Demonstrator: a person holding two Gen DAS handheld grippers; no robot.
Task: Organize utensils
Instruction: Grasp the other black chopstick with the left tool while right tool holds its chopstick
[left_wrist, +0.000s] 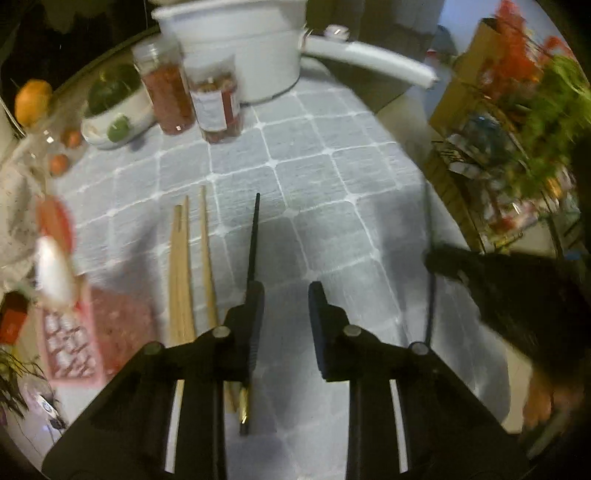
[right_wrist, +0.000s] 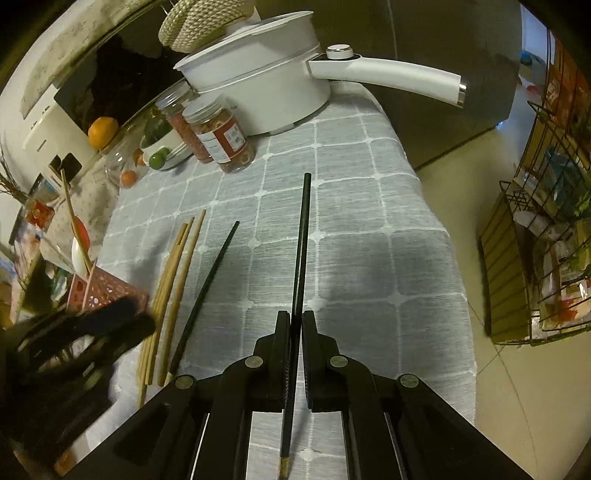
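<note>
Grey checked cloth (right_wrist: 332, 221) covers the bench, with a white long-handled pot (right_wrist: 266, 96) and two red-filled jars (right_wrist: 221, 136) at its far end and a wire rack (right_wrist: 543, 236) standing on the floor beyond the edge. Pinched between the pressed-together jaws of the right hand-held gripper (right_wrist: 295, 325) is one black chopstick (right_wrist: 301, 251), its tip pointing toward the pot. A second black chopstick (left_wrist: 253, 266) lies on the cloth against the inner face of the left finger of the left hand-held gripper (left_wrist: 286, 299), whose jaws stand partly apart over it and grip nothing. Just left of it rest several wooden chopsticks (left_wrist: 184, 273), beside a pink perforated holder (right_wrist: 99, 291) at the bench edge.
</note>
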